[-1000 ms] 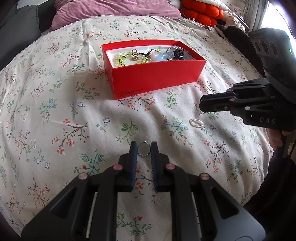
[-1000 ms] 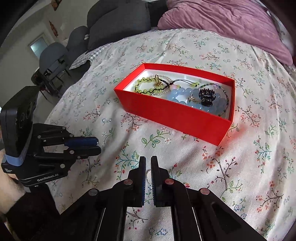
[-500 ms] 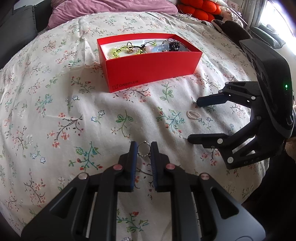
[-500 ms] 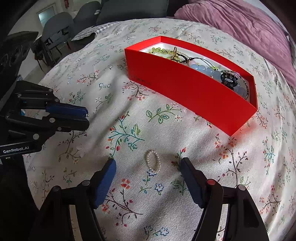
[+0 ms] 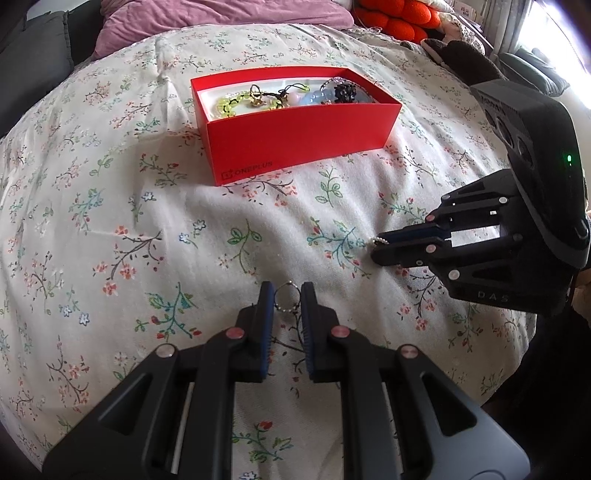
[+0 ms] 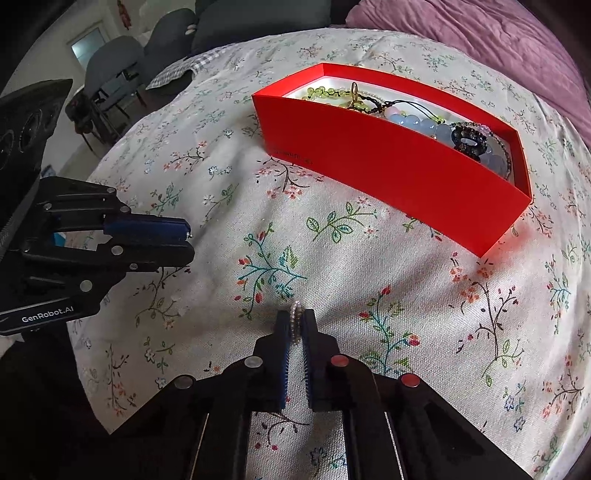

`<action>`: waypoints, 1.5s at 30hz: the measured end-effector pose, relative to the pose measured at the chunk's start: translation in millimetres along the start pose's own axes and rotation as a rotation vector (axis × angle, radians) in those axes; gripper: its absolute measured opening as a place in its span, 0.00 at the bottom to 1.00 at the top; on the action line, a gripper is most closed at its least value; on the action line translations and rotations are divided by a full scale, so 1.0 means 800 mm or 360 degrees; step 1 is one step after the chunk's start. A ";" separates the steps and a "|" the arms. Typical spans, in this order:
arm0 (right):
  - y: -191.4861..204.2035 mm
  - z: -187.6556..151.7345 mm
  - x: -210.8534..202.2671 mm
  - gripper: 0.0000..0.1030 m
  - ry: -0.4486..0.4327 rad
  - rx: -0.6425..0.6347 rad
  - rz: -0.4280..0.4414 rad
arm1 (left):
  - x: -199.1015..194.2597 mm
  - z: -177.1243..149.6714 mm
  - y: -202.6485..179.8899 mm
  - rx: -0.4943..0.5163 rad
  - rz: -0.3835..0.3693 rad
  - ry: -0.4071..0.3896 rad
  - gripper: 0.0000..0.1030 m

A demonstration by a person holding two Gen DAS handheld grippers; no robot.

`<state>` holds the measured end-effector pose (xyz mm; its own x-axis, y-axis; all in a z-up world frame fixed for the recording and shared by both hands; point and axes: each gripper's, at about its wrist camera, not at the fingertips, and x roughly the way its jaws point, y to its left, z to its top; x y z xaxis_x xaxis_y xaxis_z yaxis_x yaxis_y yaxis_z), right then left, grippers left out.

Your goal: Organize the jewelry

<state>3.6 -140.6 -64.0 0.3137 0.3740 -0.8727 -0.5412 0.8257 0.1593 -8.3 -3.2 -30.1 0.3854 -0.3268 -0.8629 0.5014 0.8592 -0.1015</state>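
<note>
A red box (image 5: pixel 299 144) (image 6: pixel 388 173) sits on the floral bedspread and holds several bracelets and a black hair clip (image 6: pixel 468 139). My left gripper (image 5: pixel 287 291) is shut on a small silver bead ring (image 5: pixel 287 297), held above the bed near its front. It shows at left in the right wrist view (image 6: pixel 186 242). My right gripper (image 6: pixel 296 319) is shut on a small white pearl bracelet (image 6: pixel 294 321), low over the bed. It shows at right in the left wrist view (image 5: pixel 376 247) with pearls (image 5: pixel 380 240) poking from its tip.
A purple blanket (image 5: pixel 221 18) lies behind the box. Orange cushions (image 5: pixel 399 16) are at the back right. Grey chairs (image 6: pixel 118 74) stand beyond the bed's left edge. The bedspread (image 5: pixel 110 221) slopes away at its edges.
My right gripper opened over the pearl bracelet on the bed, then shut on it. The left gripper kept hold of the silver ring and stayed near the bed's front.
</note>
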 end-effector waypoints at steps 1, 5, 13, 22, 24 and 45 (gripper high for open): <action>-0.001 0.000 -0.001 0.04 0.0001 0.0005 0.0004 | 0.000 0.000 0.000 0.0000 -0.0001 -0.0001 0.16; -0.005 0.004 -0.005 0.03 -0.0001 0.0031 0.0028 | -0.002 0.002 -0.001 0.0001 -0.0004 -0.0016 0.16; -0.015 0.010 -0.017 0.03 -0.0041 0.0117 0.0038 | -0.009 0.013 0.003 -0.0030 0.0006 -0.0049 0.16; -0.036 0.031 -0.050 0.03 -0.0171 0.0235 0.0032 | -0.012 0.045 0.001 -0.0099 0.0020 -0.0113 0.16; -0.042 0.038 -0.058 0.03 -0.0205 0.0272 0.0029 | -0.013 0.055 -0.002 -0.0119 0.0015 -0.0134 0.16; -0.111 0.098 -0.073 0.03 -0.0341 0.0656 0.0080 | 0.017 0.147 0.005 -0.0274 0.0175 -0.0256 0.16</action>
<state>94.9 -202.8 9.3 0.4727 0.4611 -0.7509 -0.2184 0.8869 0.4072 89.9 -50.3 15.6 0.5554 -0.2741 -0.7851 0.3156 0.9430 -0.1059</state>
